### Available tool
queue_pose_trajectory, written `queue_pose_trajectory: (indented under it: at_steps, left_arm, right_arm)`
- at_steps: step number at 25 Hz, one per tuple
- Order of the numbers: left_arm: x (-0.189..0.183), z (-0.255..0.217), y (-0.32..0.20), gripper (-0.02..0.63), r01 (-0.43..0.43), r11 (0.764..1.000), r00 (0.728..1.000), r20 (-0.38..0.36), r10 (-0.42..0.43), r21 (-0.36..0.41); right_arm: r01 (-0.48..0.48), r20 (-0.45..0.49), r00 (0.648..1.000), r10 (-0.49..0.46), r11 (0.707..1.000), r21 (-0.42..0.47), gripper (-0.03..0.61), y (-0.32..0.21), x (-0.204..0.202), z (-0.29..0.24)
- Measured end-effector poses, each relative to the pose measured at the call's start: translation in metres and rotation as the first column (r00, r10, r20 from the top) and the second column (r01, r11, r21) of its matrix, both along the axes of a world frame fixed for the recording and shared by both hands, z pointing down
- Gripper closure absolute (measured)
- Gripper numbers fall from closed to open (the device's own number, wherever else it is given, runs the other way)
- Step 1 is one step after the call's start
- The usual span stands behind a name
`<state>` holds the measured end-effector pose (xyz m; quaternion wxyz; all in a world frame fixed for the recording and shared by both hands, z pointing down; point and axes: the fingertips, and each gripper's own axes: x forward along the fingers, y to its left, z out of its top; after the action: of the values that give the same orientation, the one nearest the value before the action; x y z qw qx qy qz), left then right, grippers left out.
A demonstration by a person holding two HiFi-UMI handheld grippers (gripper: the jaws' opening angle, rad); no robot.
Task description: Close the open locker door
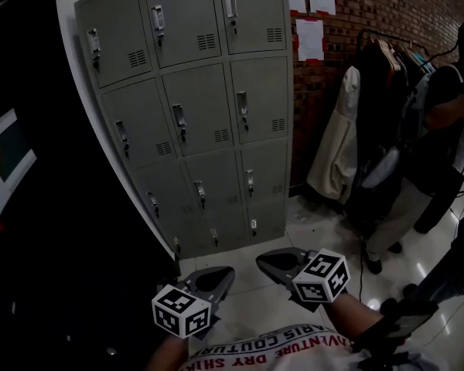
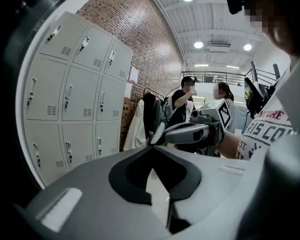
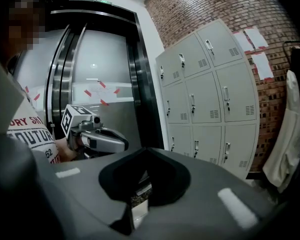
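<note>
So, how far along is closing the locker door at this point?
Done, by the look of it: all nine doors of the locker bank sit flush, and none is ajar. In hand: nothing. The left tool and right tool are both shut and empty, held low and well apart from it. Left: no open door is visible to close.
</note>
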<state>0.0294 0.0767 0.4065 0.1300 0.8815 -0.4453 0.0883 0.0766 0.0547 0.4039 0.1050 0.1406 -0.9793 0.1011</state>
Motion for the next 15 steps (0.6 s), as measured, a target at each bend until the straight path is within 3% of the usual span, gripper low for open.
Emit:
queue_pose_trajectory:
  at_steps: [15]
  left_arm:
    - [0.001, -0.011, 0.010, 0.609, -0.009, 1.000, 1.000, 0.013, 0.009, 0.016]
  right_arm:
    - [0.007, 0.011, 1.000, -0.007, 1.000, 0.010, 0.581, 0.013, -0.001, -0.012]
